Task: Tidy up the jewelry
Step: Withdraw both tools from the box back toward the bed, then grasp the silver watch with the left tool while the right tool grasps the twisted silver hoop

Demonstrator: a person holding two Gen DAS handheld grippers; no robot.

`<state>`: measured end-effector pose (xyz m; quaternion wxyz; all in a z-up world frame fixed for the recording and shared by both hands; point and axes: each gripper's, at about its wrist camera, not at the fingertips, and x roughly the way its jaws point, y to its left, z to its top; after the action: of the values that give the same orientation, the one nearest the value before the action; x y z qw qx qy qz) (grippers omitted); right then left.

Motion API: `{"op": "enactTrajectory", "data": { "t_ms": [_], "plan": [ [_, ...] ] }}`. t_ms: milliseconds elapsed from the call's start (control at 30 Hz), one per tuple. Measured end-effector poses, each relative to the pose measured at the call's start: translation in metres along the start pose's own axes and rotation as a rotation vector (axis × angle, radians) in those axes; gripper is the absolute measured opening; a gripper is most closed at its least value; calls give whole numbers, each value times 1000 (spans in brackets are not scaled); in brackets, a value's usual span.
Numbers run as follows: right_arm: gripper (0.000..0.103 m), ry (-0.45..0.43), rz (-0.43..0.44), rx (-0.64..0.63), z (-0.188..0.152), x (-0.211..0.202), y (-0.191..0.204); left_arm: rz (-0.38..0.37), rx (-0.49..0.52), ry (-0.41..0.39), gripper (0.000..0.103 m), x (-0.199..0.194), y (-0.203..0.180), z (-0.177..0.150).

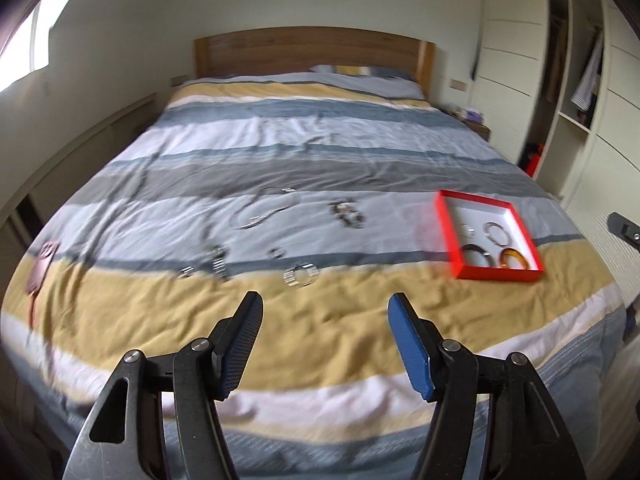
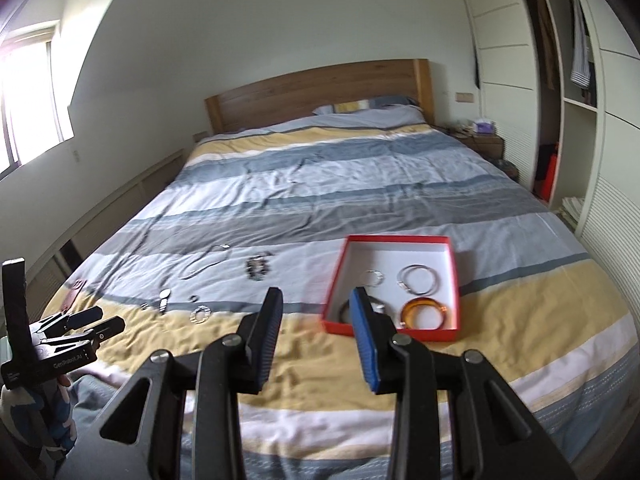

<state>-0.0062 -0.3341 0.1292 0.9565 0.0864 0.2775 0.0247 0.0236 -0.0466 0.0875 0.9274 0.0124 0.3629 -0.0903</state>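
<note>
A red box [image 1: 452, 232] [image 2: 456, 280] with a white floor lies on the bed at the right. It holds several bangles, among them an amber one [image 1: 513, 258] [image 2: 425, 312] and a silver one [image 1: 496, 233] [image 2: 418, 278]. Loose jewelry lies on the striped duvet to the left: a silver bracelet [image 1: 300, 275] [image 2: 200, 314], a beaded bracelet [image 1: 347, 213] [image 2: 257, 268], a chain necklace [image 1: 260, 212] [image 2: 206, 266] and a watch [image 1: 218, 266] [image 2: 163, 300]. My left gripper [image 1: 325, 308] [image 2: 94, 322] is open and empty above the duvet's yellow stripe. My right gripper [image 2: 316, 300] is open and empty, near the box's front left corner.
The bed [image 1: 320, 140] fills the room, with a wooden headboard [image 1: 312, 50] at the far end. A pink item [image 1: 42, 266] lies at the bed's left edge. A wardrobe [image 2: 568, 80] stands at the right, a nightstand [image 2: 482, 142] beside the bed, and a window [image 2: 24, 92] at the left.
</note>
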Motion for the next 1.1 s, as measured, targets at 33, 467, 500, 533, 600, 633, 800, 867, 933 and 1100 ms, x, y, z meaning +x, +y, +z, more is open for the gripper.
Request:
{"op": "enactTrajectory", "data": {
  "t_ms": [33, 467, 500, 533, 600, 633, 800, 867, 933, 1100],
  "plan": [
    [33, -1, 6, -2, -1, -1, 3, 11, -14, -2, 64, -4, 9, -4],
    [33, 41, 103, -70, -10, 18, 61, 109, -202, -23, 64, -35, 118, -42],
    [33, 46, 105, -72, -11, 21, 63, 111, -209, -23, 64, -33, 123, -43],
    [33, 60, 111, -75, -11, 29, 66, 115, -214, -20, 64, -29, 127, -44],
    [33, 79, 120, -79, -12, 40, 70, 116, -220, -14, 64, -20, 131, -43],
    [33, 93, 127, -82, -13, 51, 73, 115, -223, -11, 63, -15, 134, -43],
    [33, 159, 171, -87, -20, 94, 85, 103, -227, 24, 63, 20, 142, -36],
    [33, 187, 192, -83, -22, 113, 89, 106, -217, 42, 63, 36, 142, -31],
    [33, 213, 210, -87, -25, 130, 93, 101, -212, 61, 63, 54, 143, -25],
    [33, 272, 257, -106, -29, 175, 108, 90, -203, 91, 63, 98, 148, -5]
  ]
}}
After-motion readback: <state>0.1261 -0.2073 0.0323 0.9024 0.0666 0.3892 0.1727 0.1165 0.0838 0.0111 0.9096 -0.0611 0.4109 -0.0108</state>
